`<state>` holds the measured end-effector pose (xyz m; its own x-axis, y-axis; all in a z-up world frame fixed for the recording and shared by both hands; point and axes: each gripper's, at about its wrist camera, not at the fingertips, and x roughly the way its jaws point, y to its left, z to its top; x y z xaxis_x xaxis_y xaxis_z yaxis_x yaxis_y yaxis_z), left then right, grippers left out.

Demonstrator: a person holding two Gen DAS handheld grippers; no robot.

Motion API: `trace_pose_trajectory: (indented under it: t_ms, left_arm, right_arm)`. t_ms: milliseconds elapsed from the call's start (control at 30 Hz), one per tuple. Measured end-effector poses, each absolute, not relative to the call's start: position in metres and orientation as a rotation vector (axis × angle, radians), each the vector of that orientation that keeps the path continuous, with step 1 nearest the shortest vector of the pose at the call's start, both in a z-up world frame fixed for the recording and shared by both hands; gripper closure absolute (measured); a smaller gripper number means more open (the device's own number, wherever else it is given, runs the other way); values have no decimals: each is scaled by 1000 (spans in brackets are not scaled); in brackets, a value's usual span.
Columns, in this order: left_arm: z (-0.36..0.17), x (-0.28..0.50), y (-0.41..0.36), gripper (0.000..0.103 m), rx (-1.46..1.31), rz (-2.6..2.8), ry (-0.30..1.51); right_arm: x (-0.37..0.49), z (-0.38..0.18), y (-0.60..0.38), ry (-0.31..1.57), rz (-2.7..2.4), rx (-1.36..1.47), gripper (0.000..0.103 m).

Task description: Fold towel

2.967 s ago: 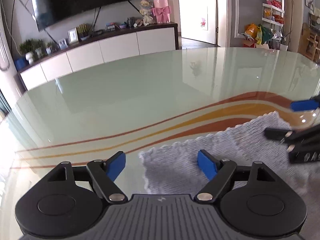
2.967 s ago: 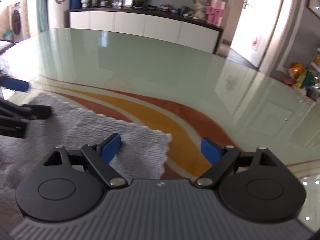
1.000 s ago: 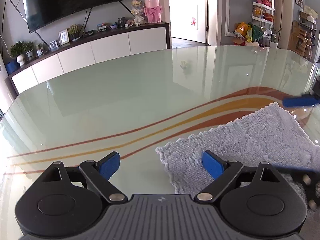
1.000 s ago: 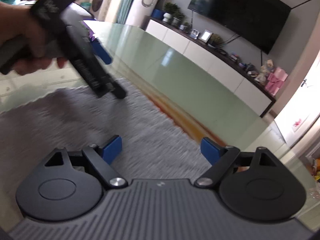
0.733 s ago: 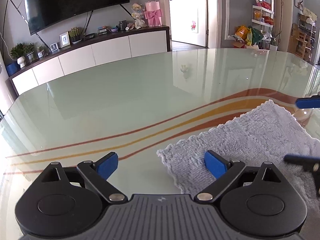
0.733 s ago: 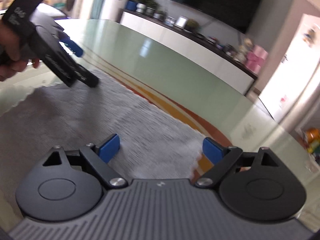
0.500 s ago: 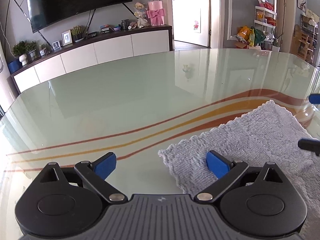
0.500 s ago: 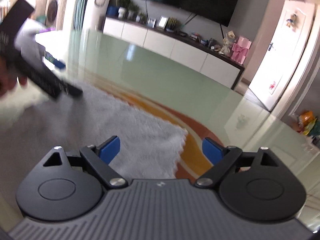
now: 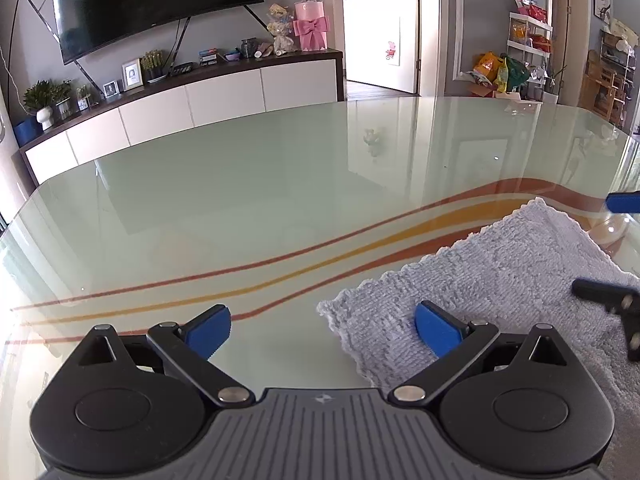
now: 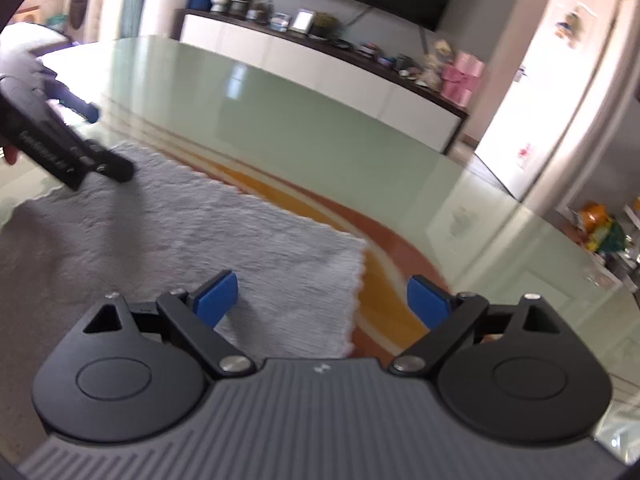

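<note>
No legible words, numbers or brand names anywhere. Only a small pale emblem, two angular shapes, moulded on the ribbed grey body of the left gripper (image 9: 322, 328), and the same emblem on the ribbed body of the right gripper (image 10: 320, 303). Faint pale lettering along the black side of the left gripper as seen from the right wrist view, too blurred to make out. A small red cartoon sticker on the white door (image 9: 393, 49), without readable writing. Snack packets on the shelf rack (image 9: 530, 38) too small to decipher.
</note>
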<state>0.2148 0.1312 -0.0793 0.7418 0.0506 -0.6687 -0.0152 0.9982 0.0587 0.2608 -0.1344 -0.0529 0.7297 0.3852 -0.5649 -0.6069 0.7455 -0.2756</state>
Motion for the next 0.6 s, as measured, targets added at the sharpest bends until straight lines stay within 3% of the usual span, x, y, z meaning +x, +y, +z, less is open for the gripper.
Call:
trace_pose_trajectory:
  t_ms: [267, 600]
  left_arm:
    - [-79, 215, 130, 2, 48, 42, 741]
    - [-79, 216, 127, 2, 65, 40, 741]
  right_arm:
    - [266, -66, -96, 536, 666, -467, 10]
    - [278, -58, -132, 543, 536, -399, 10]
